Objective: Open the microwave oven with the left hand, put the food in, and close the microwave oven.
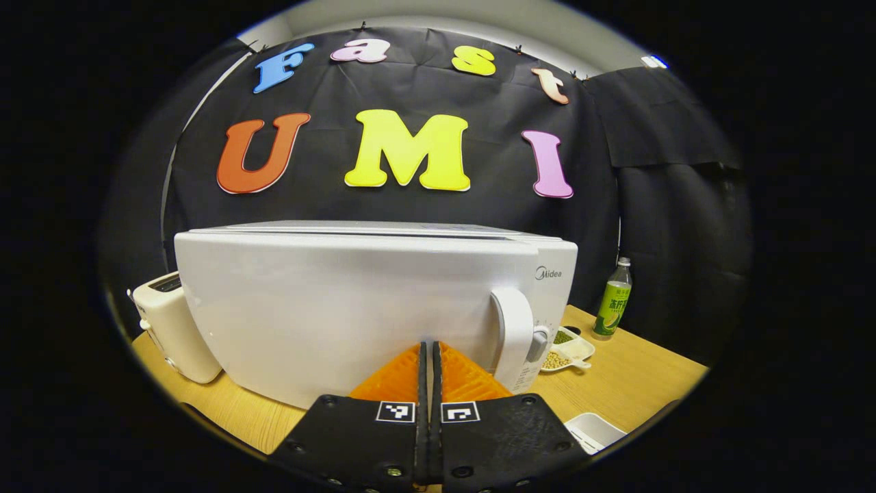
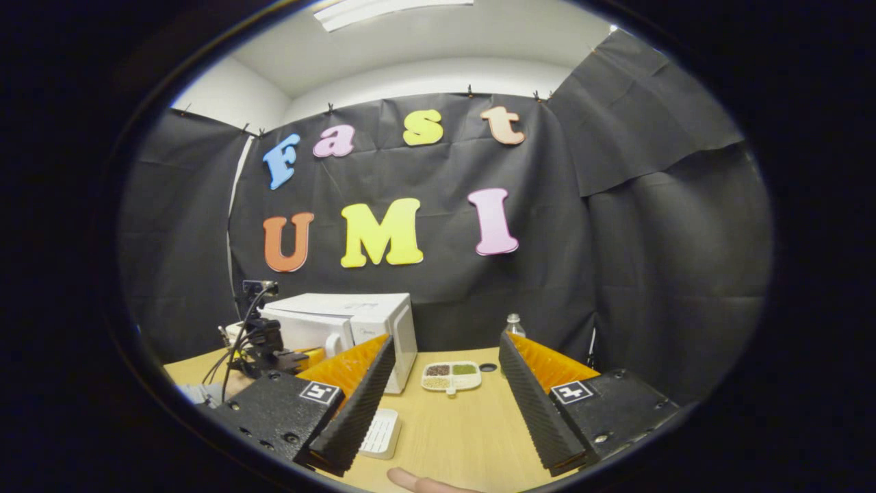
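Observation:
The white microwave (image 1: pixel 342 308) stands on the wooden table with its door closed; its upright white handle (image 1: pixel 512 335) is on the right side of the door. My left gripper (image 1: pixel 430 348) is shut with nothing between its fingers, and its tips sit close to the door, just left of the handle. The food, a white divided dish (image 1: pixel 568 349) of beans and grains, lies to the right of the microwave. In the right gripper view my right gripper (image 2: pixel 446 342) is open and empty above the table, facing the dish (image 2: pixel 450 375) and the microwave (image 2: pixel 356 318). The left gripper (image 2: pixel 311 356) shows at the door.
A cream toaster (image 1: pixel 171 329) stands left of the microwave. A green-labelled bottle (image 1: pixel 612 301) is at the back right, behind the dish. A shallow white container (image 2: pixel 380 431) lies on the table in front of the microwave. A person's fingertip (image 2: pixel 417 483) shows at the near edge.

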